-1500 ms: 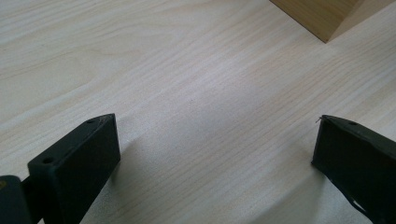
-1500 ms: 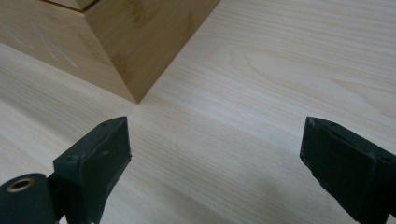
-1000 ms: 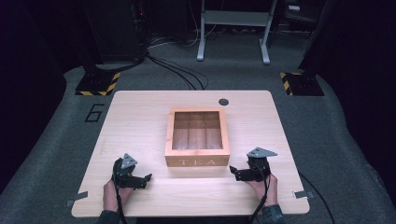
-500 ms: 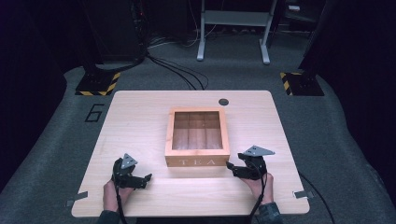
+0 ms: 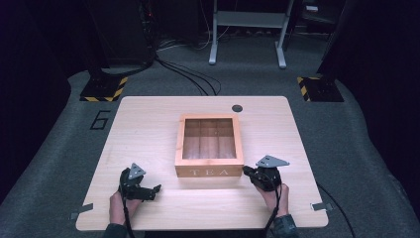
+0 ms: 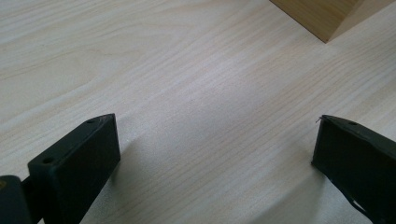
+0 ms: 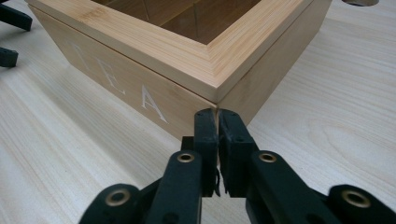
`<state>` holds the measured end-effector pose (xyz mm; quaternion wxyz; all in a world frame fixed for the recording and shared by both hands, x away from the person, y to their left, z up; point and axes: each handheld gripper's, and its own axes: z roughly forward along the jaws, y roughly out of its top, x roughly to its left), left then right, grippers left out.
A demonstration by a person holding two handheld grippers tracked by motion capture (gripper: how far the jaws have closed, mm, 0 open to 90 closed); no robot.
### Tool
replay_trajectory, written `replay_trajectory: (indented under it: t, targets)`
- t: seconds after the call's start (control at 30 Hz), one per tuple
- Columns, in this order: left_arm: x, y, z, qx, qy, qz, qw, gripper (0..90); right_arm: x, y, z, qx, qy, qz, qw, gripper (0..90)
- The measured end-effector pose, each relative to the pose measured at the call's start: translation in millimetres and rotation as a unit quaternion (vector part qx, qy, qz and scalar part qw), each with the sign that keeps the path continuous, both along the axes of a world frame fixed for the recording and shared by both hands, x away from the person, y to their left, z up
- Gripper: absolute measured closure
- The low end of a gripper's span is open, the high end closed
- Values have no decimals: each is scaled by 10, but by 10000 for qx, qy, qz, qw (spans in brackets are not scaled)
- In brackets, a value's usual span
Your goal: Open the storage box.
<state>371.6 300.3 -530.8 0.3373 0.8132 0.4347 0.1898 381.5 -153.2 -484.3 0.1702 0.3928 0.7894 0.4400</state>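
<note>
An open wooden box (image 5: 209,171) marked TEA, with dividers inside, stands mid-table. My right gripper (image 7: 217,116) is shut, its jaws having just been closing with nothing between them; the tips sit right at the box's front right corner (image 7: 215,95), and contact is unclear. In the high view the right gripper (image 5: 245,170) lies beside that corner. My left gripper (image 6: 215,149) is open over bare tabletop, with a box corner (image 6: 327,14) ahead of it. From above, the left gripper (image 5: 154,191) rests left of the box front, apart from it.
The light wooden table (image 5: 148,129) has a small black round disc (image 5: 237,108) behind the box. Metal clips (image 5: 321,206) sit at the near table edge. Cables and yellow-black striped bases (image 5: 101,91) lie on the floor beyond.
The right gripper edged left toward the box's front right corner. The left hand and the box stayed put.
</note>
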Motion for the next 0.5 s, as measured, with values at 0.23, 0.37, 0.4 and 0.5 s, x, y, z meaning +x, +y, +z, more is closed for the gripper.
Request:
replay_trajectory:
  t: [0.23, 0.37, 0.4, 0.5]
  targets:
    - [1, 1, 0, 1, 1, -2, 10000, 5, 0, -16, 17, 84, -75, -29, 9999, 900]
    - [0, 0, 0, 0, 4, -2, 10000, 5, -2, -12, 10, 172, -46, 18, 9998, 900]
    - [1, 1, 0, 1, 2, -3, 10000, 5, -2, -10, 11, 165, -44, 31, 9998, 900]
    - [1, 1, 0, -1, 2, -2, 10000, 5, -3, -7, 7, 165, -62, 42, 9998, 900]
